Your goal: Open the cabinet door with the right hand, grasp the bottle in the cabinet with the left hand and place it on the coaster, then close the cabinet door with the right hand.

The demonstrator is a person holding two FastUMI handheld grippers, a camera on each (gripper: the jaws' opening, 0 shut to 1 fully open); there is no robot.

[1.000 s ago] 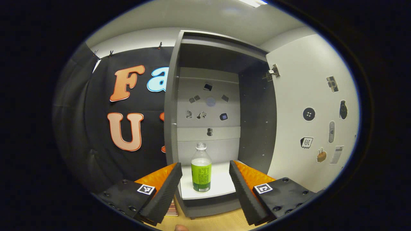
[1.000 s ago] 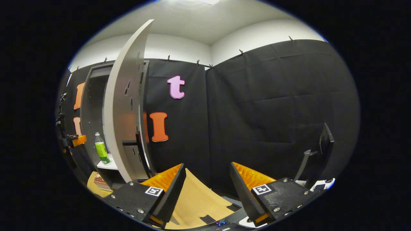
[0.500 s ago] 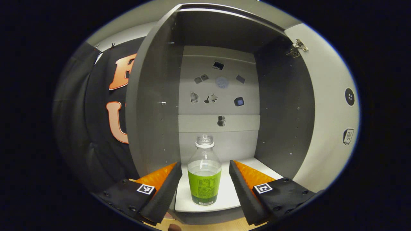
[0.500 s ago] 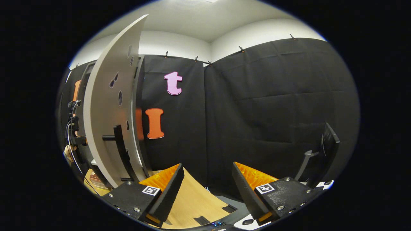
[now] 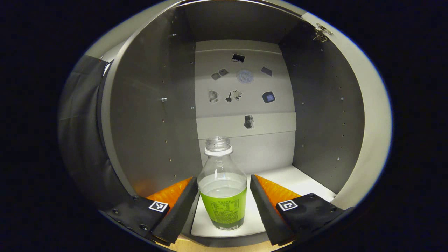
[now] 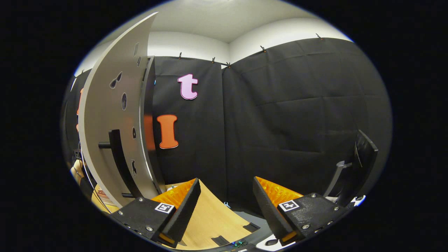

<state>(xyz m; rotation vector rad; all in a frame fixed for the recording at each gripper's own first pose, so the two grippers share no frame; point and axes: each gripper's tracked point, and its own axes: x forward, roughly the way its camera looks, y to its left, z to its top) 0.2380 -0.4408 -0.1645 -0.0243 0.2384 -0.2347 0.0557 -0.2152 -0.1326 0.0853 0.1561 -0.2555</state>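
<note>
In the left gripper view a clear uncapped bottle (image 5: 221,185) with a green label stands upright on the white shelf (image 5: 290,178) inside the grey cabinet (image 5: 154,115). My left gripper (image 5: 222,196) is open, one finger on each side of the bottle's lower body, small gaps on both sides. In the right gripper view the cabinet door (image 6: 112,115) stands swung open at the left, its dark bar handle (image 6: 117,157) facing me. My right gripper (image 6: 225,203) is open and empty, right of the door, over the wooden table (image 6: 210,220).
The cabinet's back panel (image 5: 245,91) carries several small stickers. A person's hand (image 6: 75,169) and a cable show past the door's left edge. A monitor on a stand (image 6: 357,164) sits at the far right. Small dark items lie on the table edge (image 6: 238,242).
My left gripper has moved forward into the cabinet, so the bottle now sits between its fingers. The right gripper view has shifted slightly, the door's outer face now hiding the bottle and the cabinet's inside.
</note>
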